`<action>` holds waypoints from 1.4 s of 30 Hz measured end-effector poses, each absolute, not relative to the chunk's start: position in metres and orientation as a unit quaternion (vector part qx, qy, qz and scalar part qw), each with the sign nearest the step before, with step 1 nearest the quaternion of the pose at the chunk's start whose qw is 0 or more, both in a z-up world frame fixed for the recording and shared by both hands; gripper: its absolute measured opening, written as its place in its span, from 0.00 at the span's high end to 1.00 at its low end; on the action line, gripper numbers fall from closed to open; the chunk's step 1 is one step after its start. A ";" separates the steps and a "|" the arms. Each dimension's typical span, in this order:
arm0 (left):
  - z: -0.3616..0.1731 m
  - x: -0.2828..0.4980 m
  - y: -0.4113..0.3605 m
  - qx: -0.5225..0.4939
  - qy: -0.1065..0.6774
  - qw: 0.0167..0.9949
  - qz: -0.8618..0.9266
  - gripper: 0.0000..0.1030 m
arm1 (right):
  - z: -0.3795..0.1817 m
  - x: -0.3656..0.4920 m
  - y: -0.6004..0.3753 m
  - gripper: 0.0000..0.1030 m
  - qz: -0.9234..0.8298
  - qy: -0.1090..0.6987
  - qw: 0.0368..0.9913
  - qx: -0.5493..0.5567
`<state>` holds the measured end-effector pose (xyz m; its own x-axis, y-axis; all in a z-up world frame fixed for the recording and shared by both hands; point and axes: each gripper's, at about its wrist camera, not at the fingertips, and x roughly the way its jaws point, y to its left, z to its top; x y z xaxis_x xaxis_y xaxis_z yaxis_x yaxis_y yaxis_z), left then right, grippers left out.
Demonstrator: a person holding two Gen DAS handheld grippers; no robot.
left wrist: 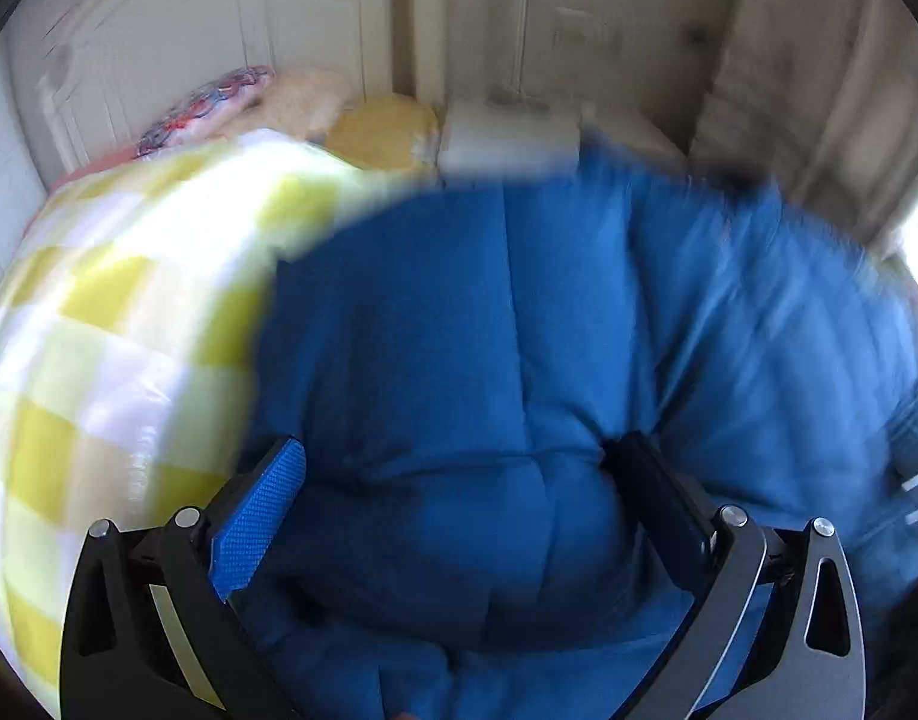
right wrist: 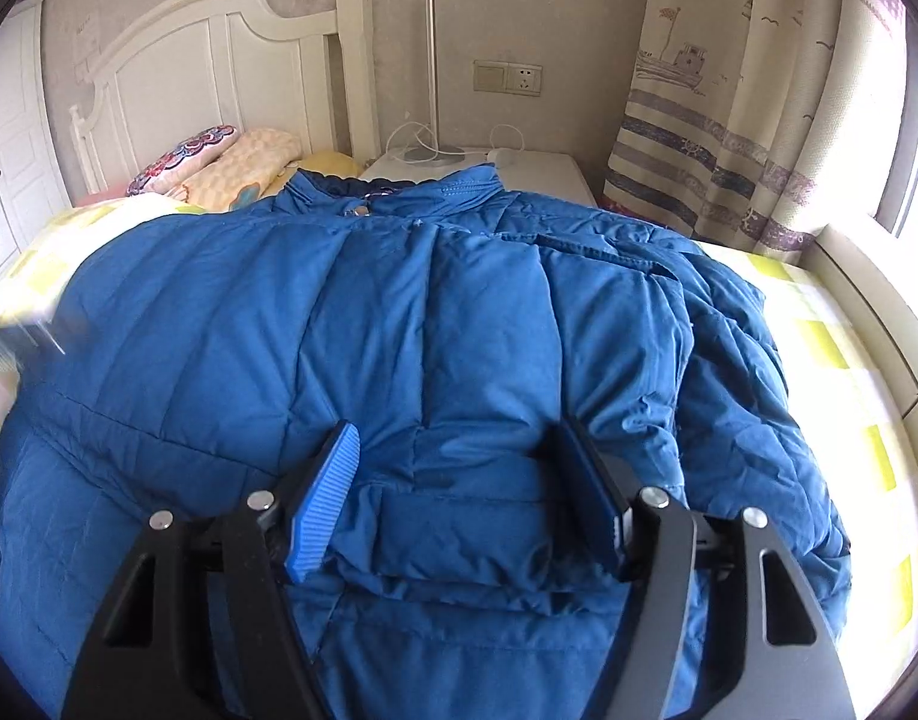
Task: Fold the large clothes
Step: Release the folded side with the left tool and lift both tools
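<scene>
A puffy blue jacket (right wrist: 399, 300) lies spread on the bed, its collar (right wrist: 399, 189) toward the headboard. In the right wrist view my right gripper (right wrist: 456, 429) rests low on it. A folded band of padded fabric lies between its wide-apart fingers, and the left blue pad (right wrist: 324, 504) shows its bare face. In the blurred left wrist view my left gripper (left wrist: 459, 444) stands wide around a thick bulge of the jacket (left wrist: 459, 300). Creases run into its right finger (left wrist: 657, 492), and the fabric fills the gap.
A yellow-and-white checked bedspread (left wrist: 99, 330) covers the bed (right wrist: 837, 330). Pillows (right wrist: 243, 162) lie against the white headboard (right wrist: 219, 60). Behind the collar stands a white nightstand (right wrist: 549, 165) with a lamp pole (right wrist: 430, 60). A striped curtain (right wrist: 729, 120) hangs at the right.
</scene>
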<state>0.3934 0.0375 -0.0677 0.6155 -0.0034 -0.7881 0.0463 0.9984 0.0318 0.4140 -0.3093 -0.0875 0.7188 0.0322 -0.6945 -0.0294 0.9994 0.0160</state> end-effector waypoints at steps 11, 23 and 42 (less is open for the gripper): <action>0.013 0.416 0.036 -0.086 0.393 0.912 -0.079 0.04 | -0.088 0.414 -0.308 0.30 0.019 0.376 0.927 0.001; -0.022 0.439 -0.001 -0.065 0.436 0.895 -0.071 0.04 | -0.088 0.415 -0.307 0.28 0.023 0.376 0.926 0.004; -0.030 0.393 -0.010 0.002 0.398 0.917 -0.041 0.04 | -0.087 0.415 -0.310 0.25 0.036 0.372 0.927 0.020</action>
